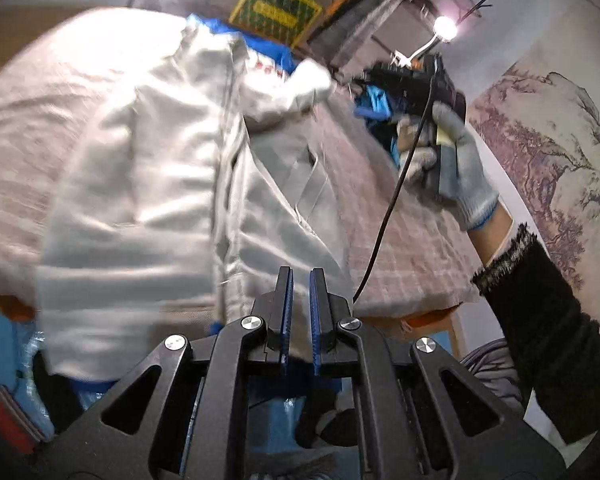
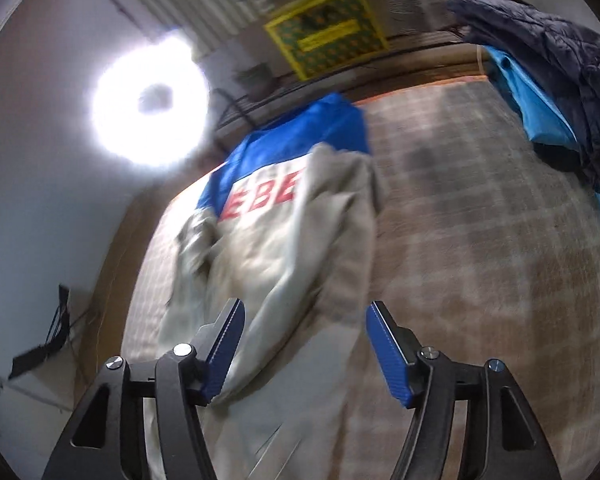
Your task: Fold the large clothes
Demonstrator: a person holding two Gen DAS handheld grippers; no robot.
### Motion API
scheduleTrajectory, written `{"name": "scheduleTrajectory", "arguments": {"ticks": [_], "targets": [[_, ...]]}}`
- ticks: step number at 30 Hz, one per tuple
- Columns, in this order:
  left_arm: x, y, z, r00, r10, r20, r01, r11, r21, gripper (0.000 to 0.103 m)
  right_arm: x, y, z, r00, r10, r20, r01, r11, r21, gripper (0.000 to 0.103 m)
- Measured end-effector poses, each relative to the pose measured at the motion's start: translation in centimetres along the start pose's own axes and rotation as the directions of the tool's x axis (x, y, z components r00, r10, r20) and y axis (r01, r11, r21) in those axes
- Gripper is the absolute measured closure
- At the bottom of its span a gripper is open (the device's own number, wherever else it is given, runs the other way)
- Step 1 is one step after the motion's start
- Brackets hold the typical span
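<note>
Yellow-green crate (image 2: pixel 327 32), ring light (image 2: pixel 150 106), landscape mural (image 1: pixel 556 152)

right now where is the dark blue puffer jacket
In the right wrist view, the dark blue puffer jacket is heaped at the upper right on the plaid bed cover, atop light blue cloth.

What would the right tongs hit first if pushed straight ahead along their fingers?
Most likely the grey-white jacket lying on the plaid bed cover. The open right tongs point at its near edge with nothing between; blur leaves depth unclear.
</note>
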State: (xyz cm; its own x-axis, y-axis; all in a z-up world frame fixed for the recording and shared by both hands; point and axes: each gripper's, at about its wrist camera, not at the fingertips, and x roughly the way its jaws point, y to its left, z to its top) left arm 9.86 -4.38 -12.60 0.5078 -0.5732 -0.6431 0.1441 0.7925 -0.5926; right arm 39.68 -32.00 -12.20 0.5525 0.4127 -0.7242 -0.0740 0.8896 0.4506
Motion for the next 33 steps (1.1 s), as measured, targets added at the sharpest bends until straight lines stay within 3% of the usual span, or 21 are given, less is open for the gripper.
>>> {"name": "scheduleTrajectory", "arguments": {"ticks": [4, 6, 8, 9, 11, 15, 21, 25, 27, 30, 33], "targets": [[3.2, 1.1, -0.9, 0.998, -0.001, -0.060, -0.001, 0.999, -0.044, 0.098, 2.2, -0.9, 2.1, 1.000, 0.009, -0.002, -0.008, 1.000, 0.018, 0.036], [4.2, 1.5, -0.9, 0.997, -0.016, -0.081, 0.010, 0.998, -0.066, 0.098, 3.6, -0.6, 2.9, 1.000, 0.012, -0.017, -0.012, 1.000, -0.004, 0.043], [4.7, 1.5, -0.8, 0.996, -0.018, -0.082, 0.014, 0.998, -0.055, 0.098, 4.8, 0.0, 3.3, 0.999, 0.023, -0.037, -0.024, 0.999, -0.032, 0.068], [4.9, 1.3, -0.7, 0.996, -0.016, -0.082, 0.012, 0.999, -0.046, 0.098, 5.5, 0.2, 3.6, 0.998, 0.033, -0.051, -0.035, 0.998, -0.044, 0.087], [5.5, 1.3, -1.0, 0.994, -0.028, -0.105, 0.023, 0.999, -0.048, 0.098, 6.0, 1.3, 4.2, 0.999, 0.034, -0.040, -0.037, 0.997, -0.069, 0.100], [6.9, 1.8, -1.2, 0.991, -0.042, -0.126, 0.032, 0.996, -0.083, 0.099, 6.7, 5.1, 6.0, 0.998, 0.070, -0.003, -0.069, 0.985, -0.155, 0.101], [7.3, 2.2, -1.1, 0.989, -0.068, -0.132, 0.053, 0.992, -0.116, 0.099, 14.1, 12.0, 7.0, 0.996, -0.043, -0.075, 0.017, 0.949, -0.314, 0.101], [7.6, 2.3, -1.1, 0.988, -0.074, -0.135, 0.058, 0.992, -0.115, 0.099, 19.8, 13.1, 5.5, 0.982, -0.113, -0.150, 0.058, 0.942, -0.330, 0.101], [7.7, 2.3, -1.1, 0.988, -0.075, -0.135, 0.060, 0.992, -0.114, 0.099, 20.7, 12.9, 4.9, 0.980, -0.122, -0.156, 0.065, 0.942, -0.329, 0.099], [7.7, 2.1, -1.1, 0.988, -0.071, -0.136, 0.057, 0.993, -0.105, 0.099, 19.7, 12.2, 5.4, 0.981, -0.054, -0.185, -0.005, 0.952, -0.305, 0.090], [7.6, 2.0, -0.9, 0.987, -0.084, -0.136, 0.069, 0.992, -0.108, 0.098, 16.1, 10.7, 6.2, 0.980, 0.090, -0.177, -0.127, 0.970, -0.208, 0.072]]}}
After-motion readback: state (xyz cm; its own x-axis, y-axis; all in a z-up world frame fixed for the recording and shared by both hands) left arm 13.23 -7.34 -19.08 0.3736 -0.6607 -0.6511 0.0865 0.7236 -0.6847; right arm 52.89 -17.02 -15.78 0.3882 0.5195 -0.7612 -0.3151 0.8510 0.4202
